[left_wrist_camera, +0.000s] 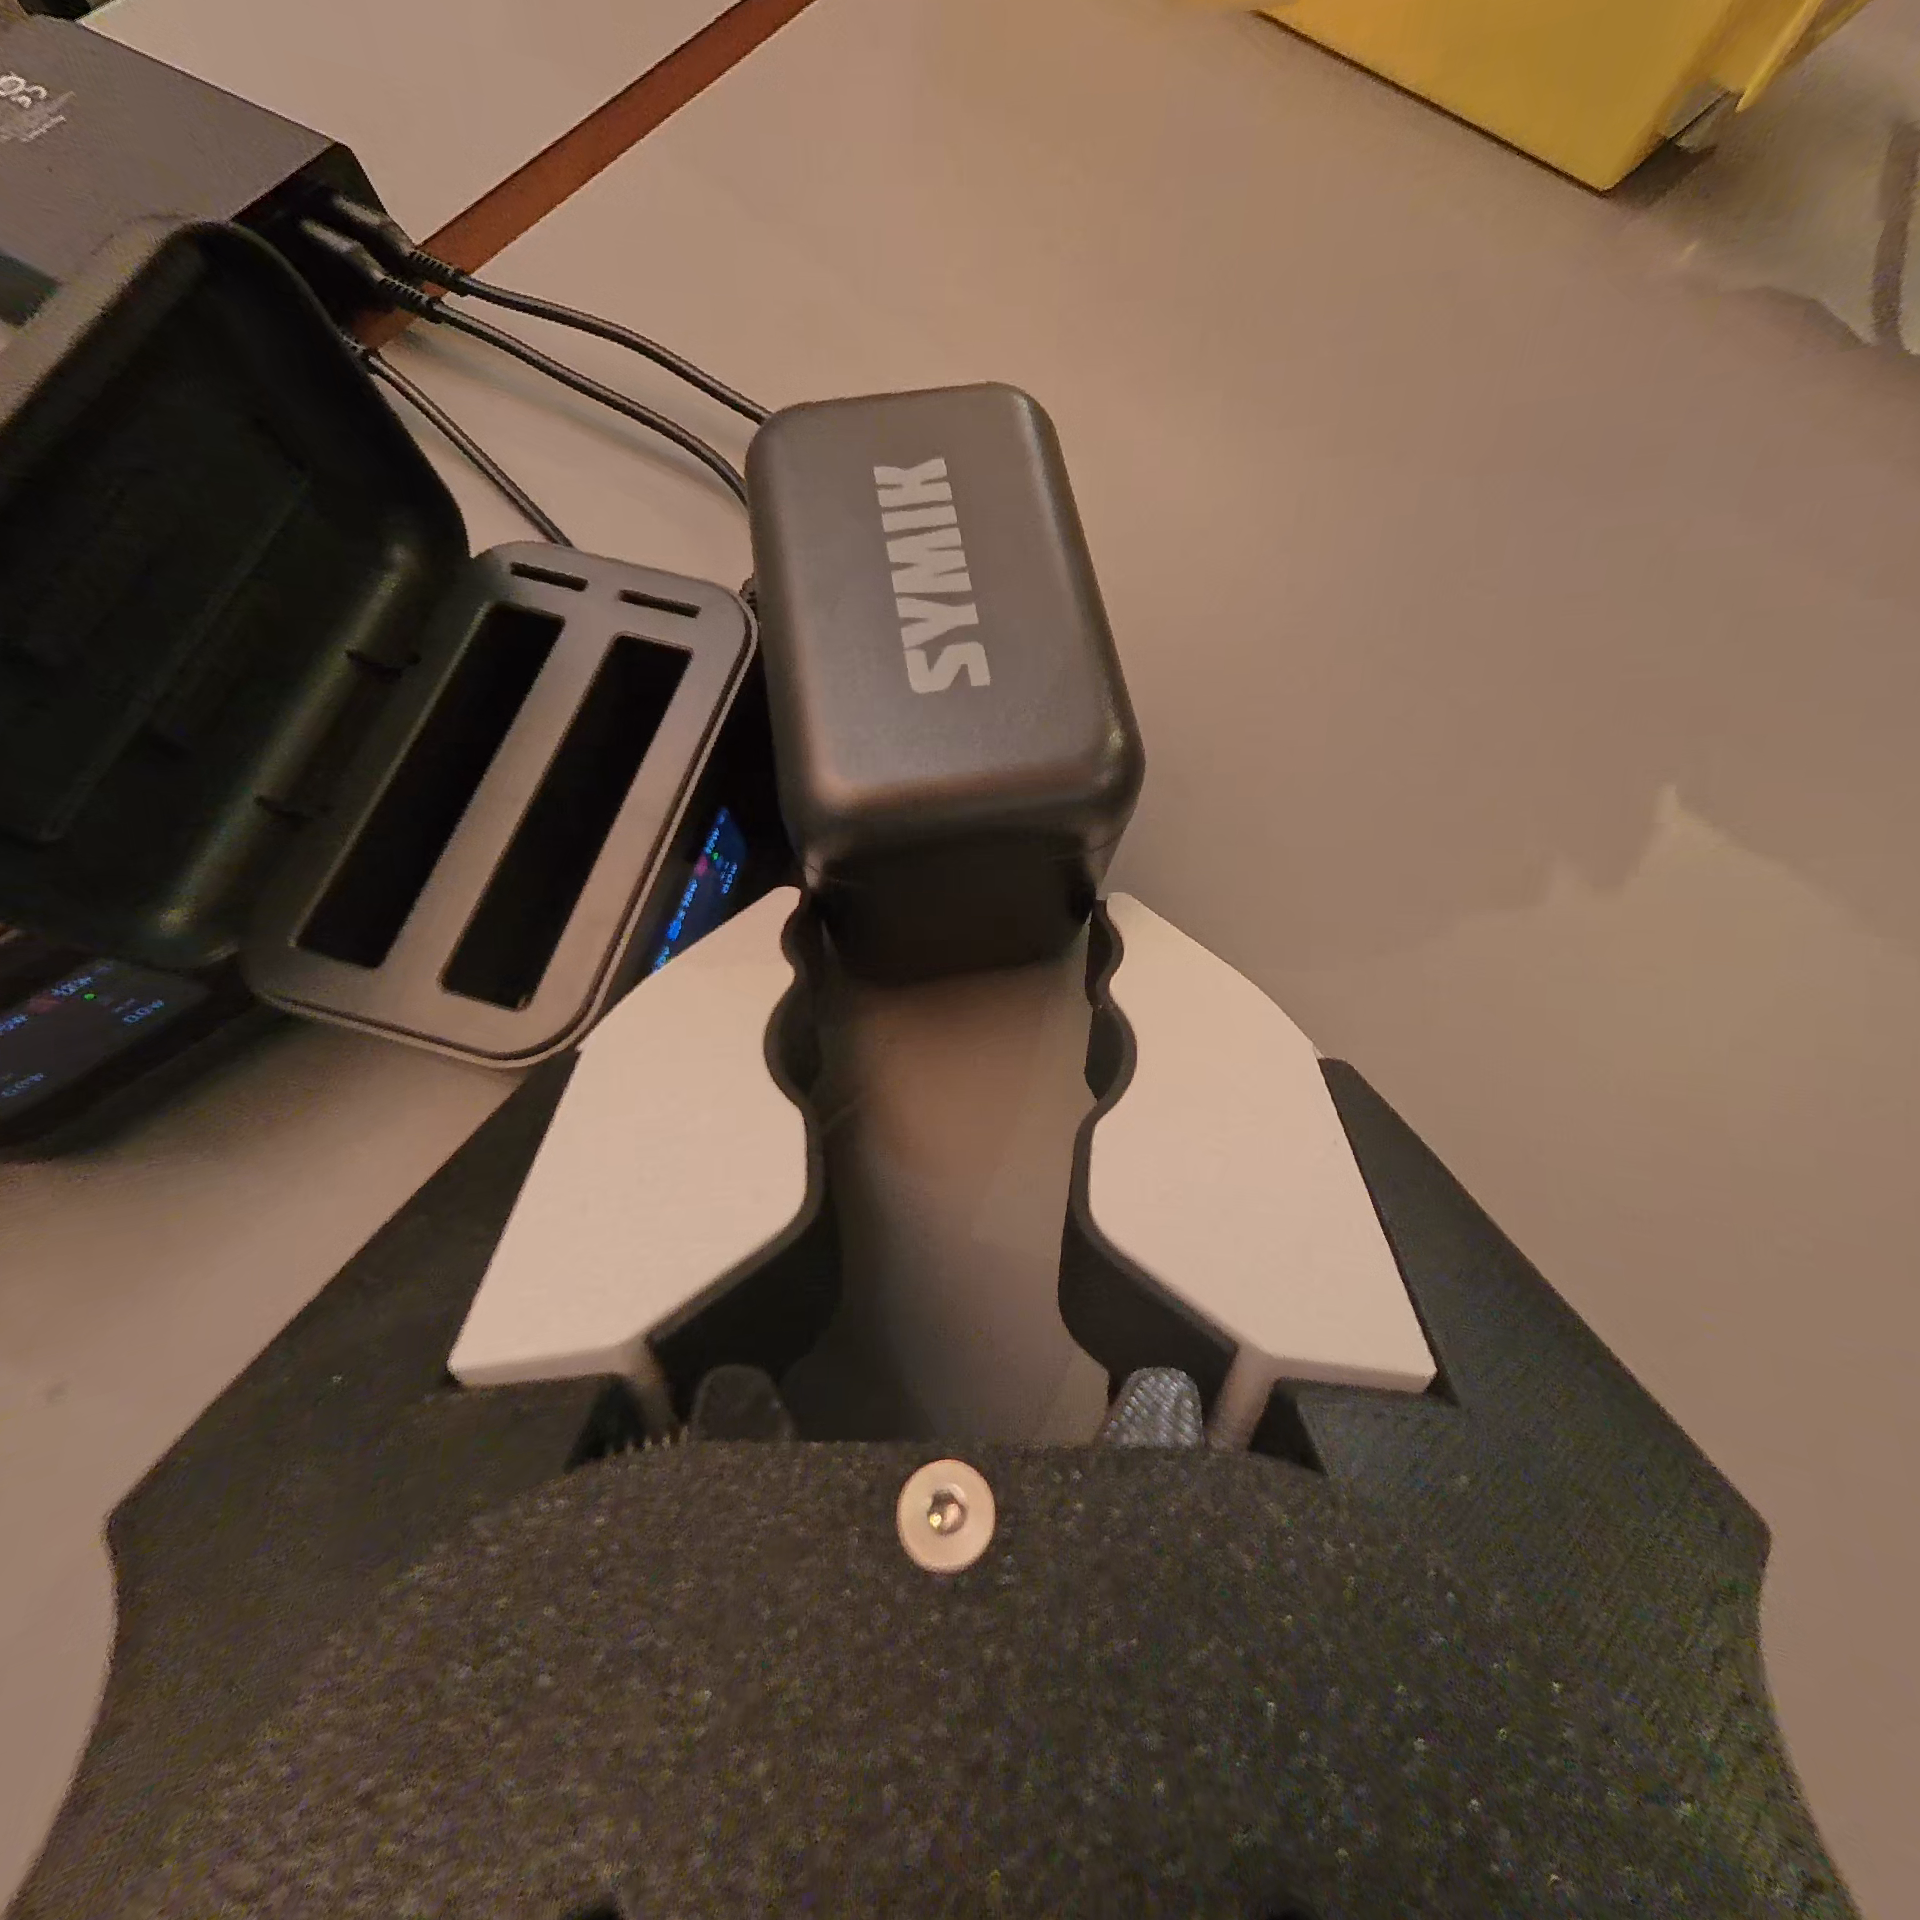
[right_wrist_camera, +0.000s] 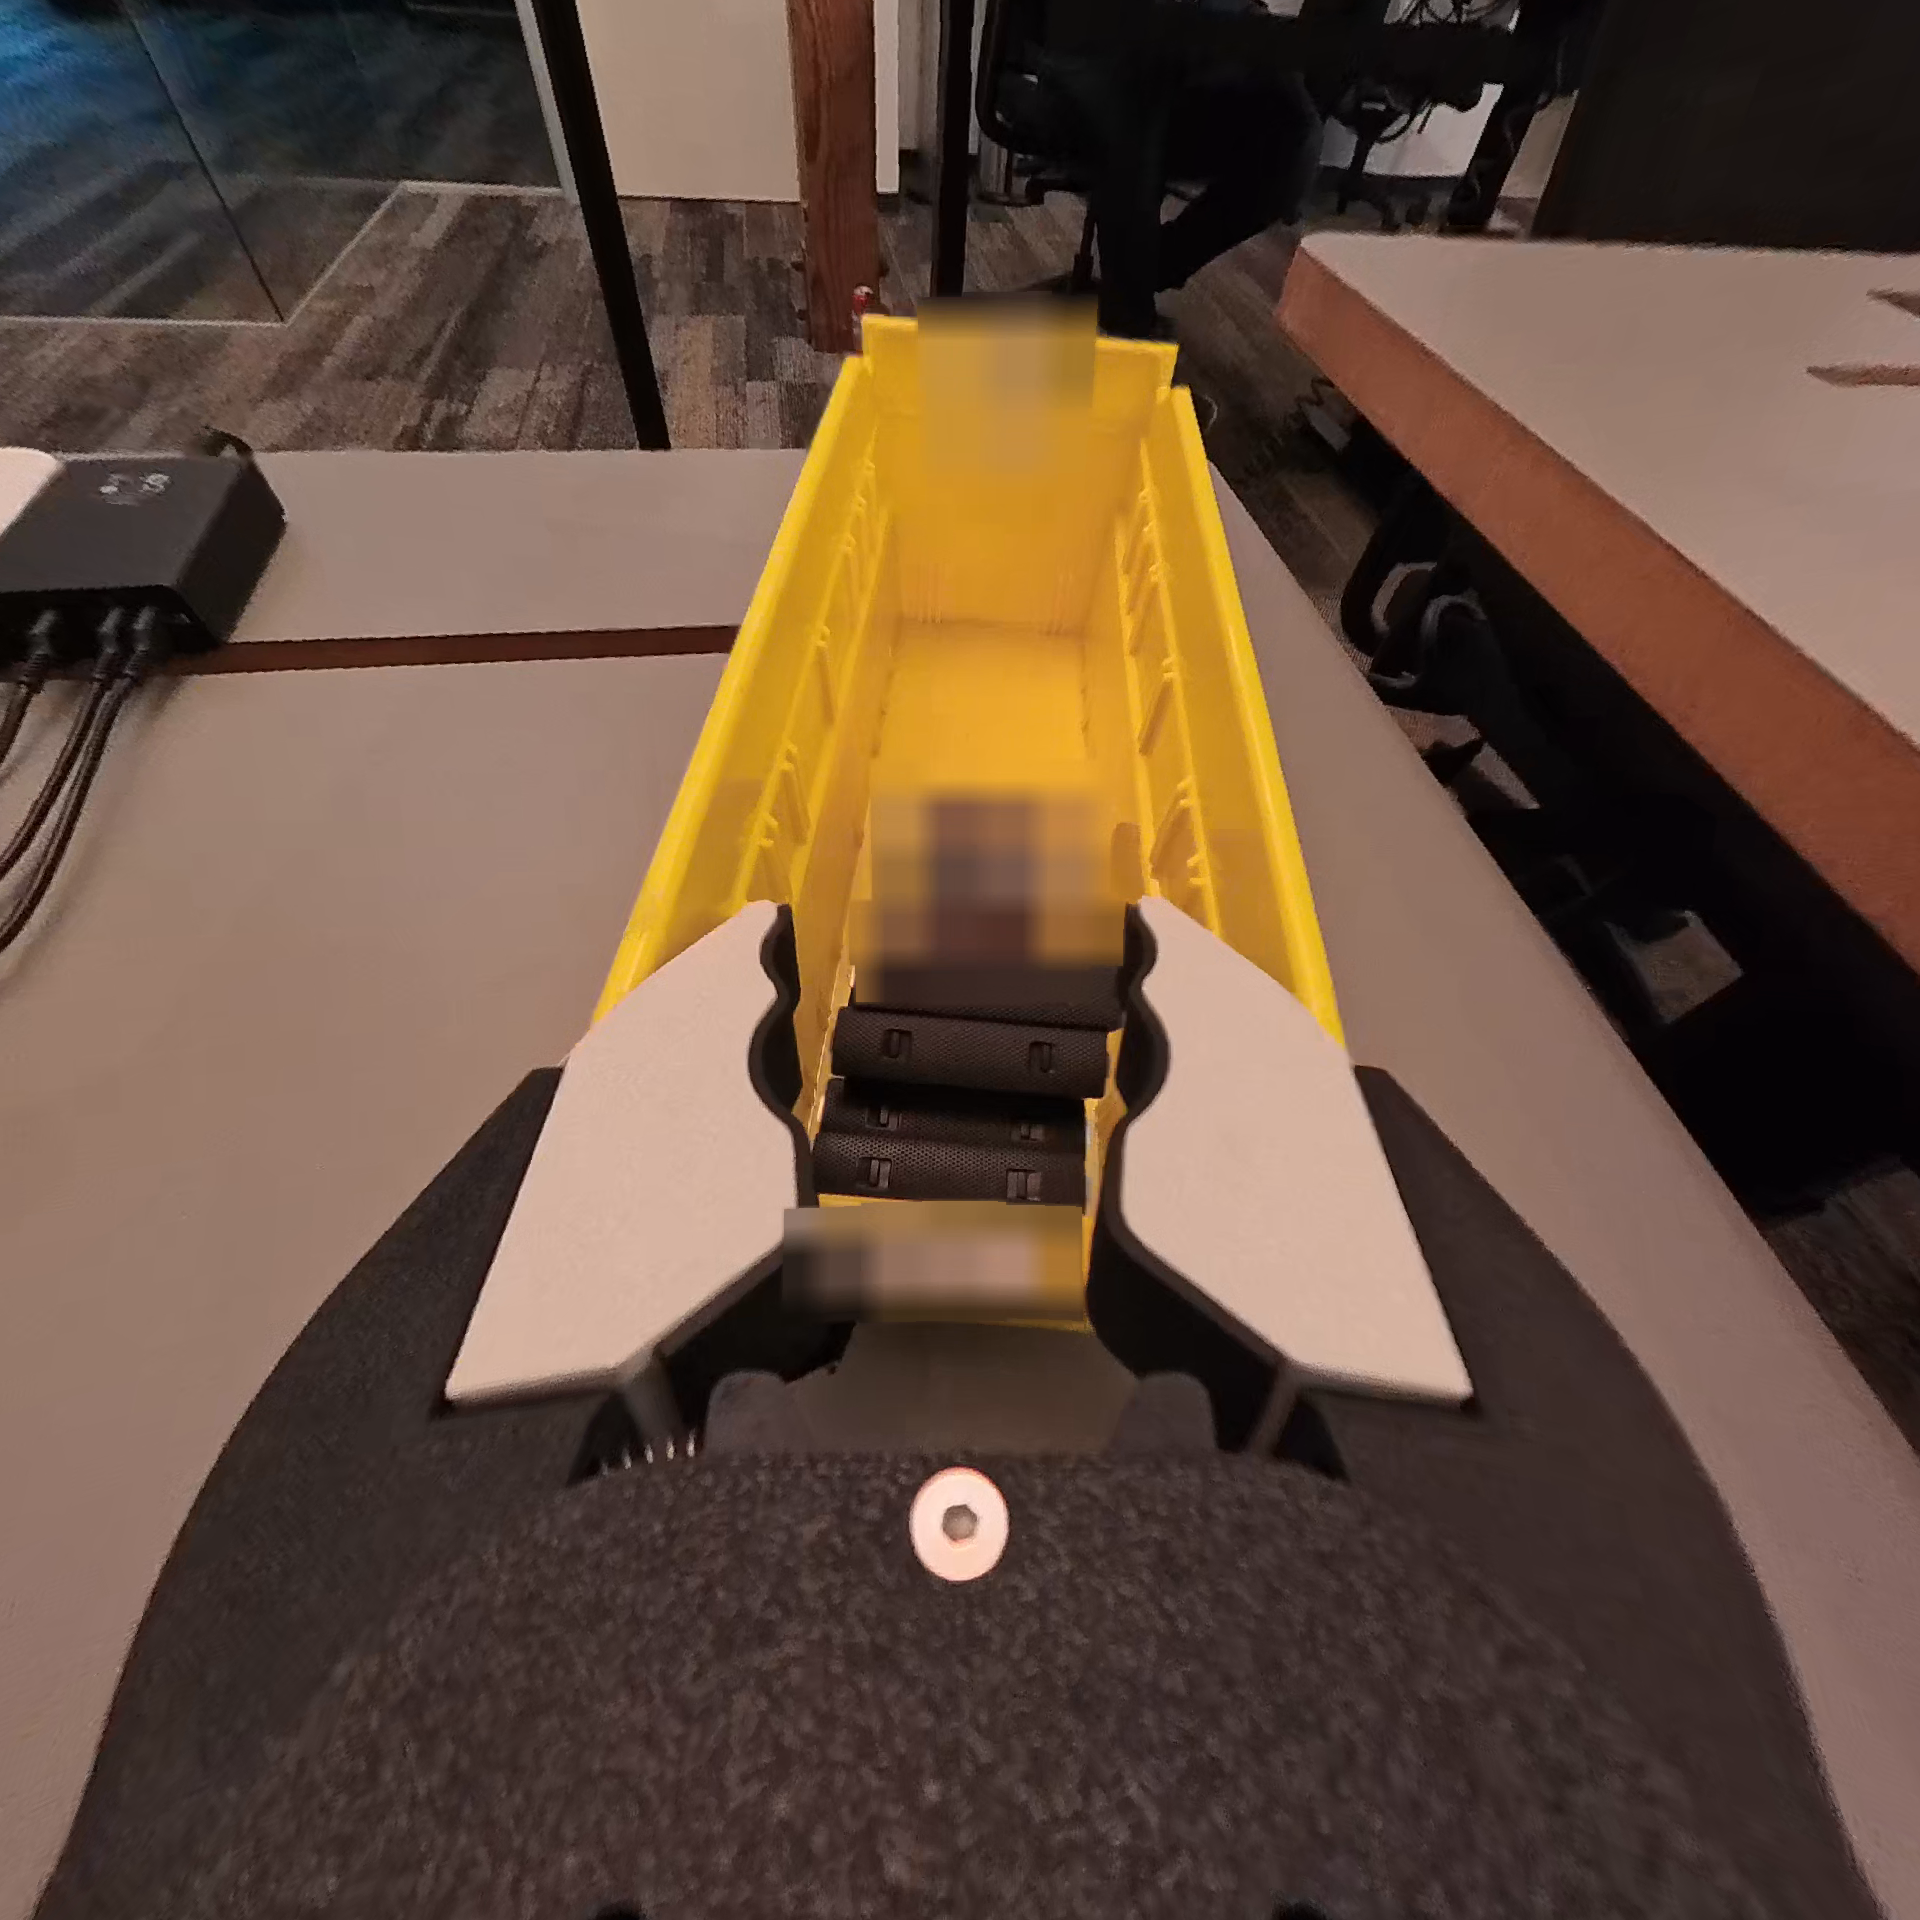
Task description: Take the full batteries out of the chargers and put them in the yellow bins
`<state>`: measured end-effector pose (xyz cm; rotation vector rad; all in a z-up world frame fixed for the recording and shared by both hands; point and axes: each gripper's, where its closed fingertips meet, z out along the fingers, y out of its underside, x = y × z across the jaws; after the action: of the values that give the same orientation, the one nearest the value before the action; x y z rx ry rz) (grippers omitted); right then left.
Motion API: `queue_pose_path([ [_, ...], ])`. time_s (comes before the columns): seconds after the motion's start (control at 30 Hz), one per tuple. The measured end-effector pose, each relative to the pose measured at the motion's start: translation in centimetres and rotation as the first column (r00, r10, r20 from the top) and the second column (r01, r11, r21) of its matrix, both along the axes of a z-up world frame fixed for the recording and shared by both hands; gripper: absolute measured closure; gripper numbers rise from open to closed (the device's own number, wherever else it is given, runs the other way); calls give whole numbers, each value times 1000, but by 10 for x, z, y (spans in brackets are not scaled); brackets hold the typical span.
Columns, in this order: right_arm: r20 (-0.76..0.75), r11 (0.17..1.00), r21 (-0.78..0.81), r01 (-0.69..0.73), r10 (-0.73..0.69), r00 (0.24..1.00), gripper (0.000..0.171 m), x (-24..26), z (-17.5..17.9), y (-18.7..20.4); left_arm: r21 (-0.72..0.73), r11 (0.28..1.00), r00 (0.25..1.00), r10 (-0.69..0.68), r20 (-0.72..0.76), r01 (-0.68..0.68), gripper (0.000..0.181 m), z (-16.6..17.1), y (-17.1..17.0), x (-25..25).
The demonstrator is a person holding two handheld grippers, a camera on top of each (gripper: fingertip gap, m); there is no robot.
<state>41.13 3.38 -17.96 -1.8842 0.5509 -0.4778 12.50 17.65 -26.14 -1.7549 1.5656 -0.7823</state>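
In the left wrist view my left gripper (left_wrist_camera: pixel 956 904) is shut on the near end of a closed dark grey charger case (left_wrist_camera: pixel 935 603) with a printed lid. Beside it on the left stands an open charger (left_wrist_camera: pixel 499 810) with its lid (left_wrist_camera: pixel 187 582) flipped back and two empty slots showing. A corner of a yellow bin (left_wrist_camera: pixel 1538 73) is at the far right. In the right wrist view my right gripper (right_wrist_camera: pixel 961 925) is open over the near end of a long yellow bin (right_wrist_camera: pixel 748 727). Several black batteries (right_wrist_camera: pixel 966 1055) lie in it side by side. A blurred patch hides what lies between the fingertips.
A black power hub (right_wrist_camera: pixel 135 540) with cables (right_wrist_camera: pixel 62 748) sits at the far left of the grey table, and also shows in the left wrist view (left_wrist_camera: pixel 156 135). Lit charger screens (left_wrist_camera: pixel 94 1029) face me. The table's right edge runs just past the bin; a second table (right_wrist_camera: pixel 1662 468) stands beyond a gap. Across from one pair of fingers to the other is roughly 35 cm.
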Motion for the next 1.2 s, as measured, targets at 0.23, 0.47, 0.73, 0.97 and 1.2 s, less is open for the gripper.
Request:
queue_pose_path([
  [0.23, 308, 774, -180, -608, 631, 712, 113, -135, 54, 55, 0, 1000, 1000, -2, 2, 2, 132, 0, 0, 0],
  [0.47, 95, 140, -743, -655, 990, 104, 108, -233, -1, 116, 10, 1000, 1000, -3, 4, 3, 132, 0, 0, 0],
  [0.73, -227, -259, -807, -531, 966, -125, 106, -253, -42, 149, 26, 999, 1000, -19, 5, 19, 123, 0, -3, 3],
  [0.97, -321, -372, -830, -416, 928, -189, 116, -250, -51, 155, 63, 998, 999, 25, 41, -27, 127, 6, 1, 11],
  [1.2, -405, -435, -754, -493, 898, -173, 118, -254, -41, 153, 50, 999, 1000, -3, 15, 2, 127, 4, 2, 9],
])
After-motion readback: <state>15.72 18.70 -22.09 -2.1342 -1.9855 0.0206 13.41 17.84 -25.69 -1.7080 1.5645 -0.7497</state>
